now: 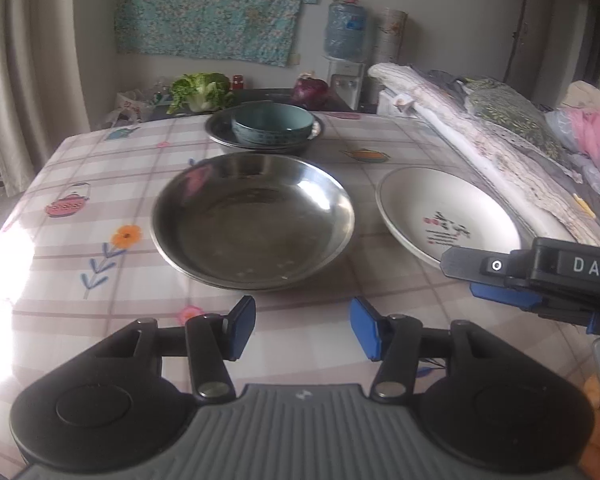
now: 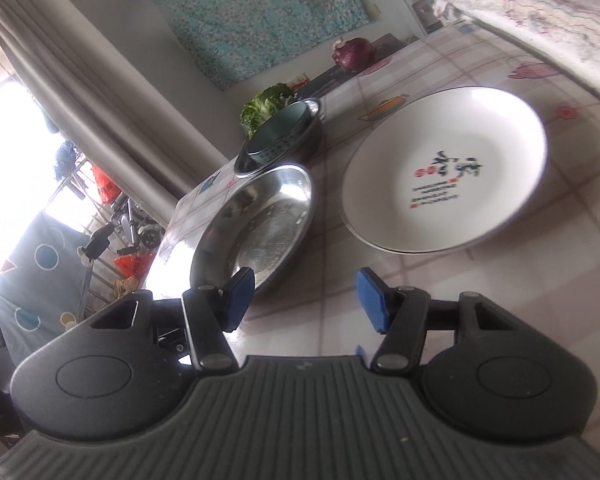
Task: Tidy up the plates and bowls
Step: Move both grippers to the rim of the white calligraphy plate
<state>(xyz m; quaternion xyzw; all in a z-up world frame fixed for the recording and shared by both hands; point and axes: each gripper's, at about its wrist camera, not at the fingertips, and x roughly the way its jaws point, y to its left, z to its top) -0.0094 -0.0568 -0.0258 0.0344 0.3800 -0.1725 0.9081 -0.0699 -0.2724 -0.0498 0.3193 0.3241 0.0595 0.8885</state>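
curtain (image 1: 24, 80): 9–10 o'clock in the left wrist view, beyond the table edge, well apart from the dishes.
tablecloth (image 1: 100, 216): checked, teapot and flower prints, strong glare patch at 8 o'clock.
left gripper (image 1: 302, 330): 6 o'clock, jaws apart, nothing between the blue pads, hovering over bare cloth just short of the steel plate.
steel plate (image 1: 252, 220): dead centre, 12 o'clock from the left gripper, flat on the table, empty. Nothing lies between it and the pads.
steel bowl (image 1: 220, 136): further out at 12 o'clock, just behind the steel plate.
teal bowl (image 1: 272, 124): nested upright inside the steel bowl.
greens (image 1: 200, 90): 11 o'clock, behind the bowls on a dark side surface.
red onion (image 1: 310, 90): 12–1 o'clock, same back surface.
water dispenser (image 1: 346, 40): 1 o'clock against the wall.
white plate (image 1: 448, 212): 2 o'clock, printed centre, just beside the steel plate, not touching it.
right gripper (image 2: 306, 300): jaws apart, empty, white plate at its 1 o'clock, steel plate at its 11 o'clock. Its body overlaps the white plate's near rim in the left wrist view.
folded fabrics (image 1: 500, 140): 2–3 o'clock, along the table's right edge, close to the white plate's far rim.
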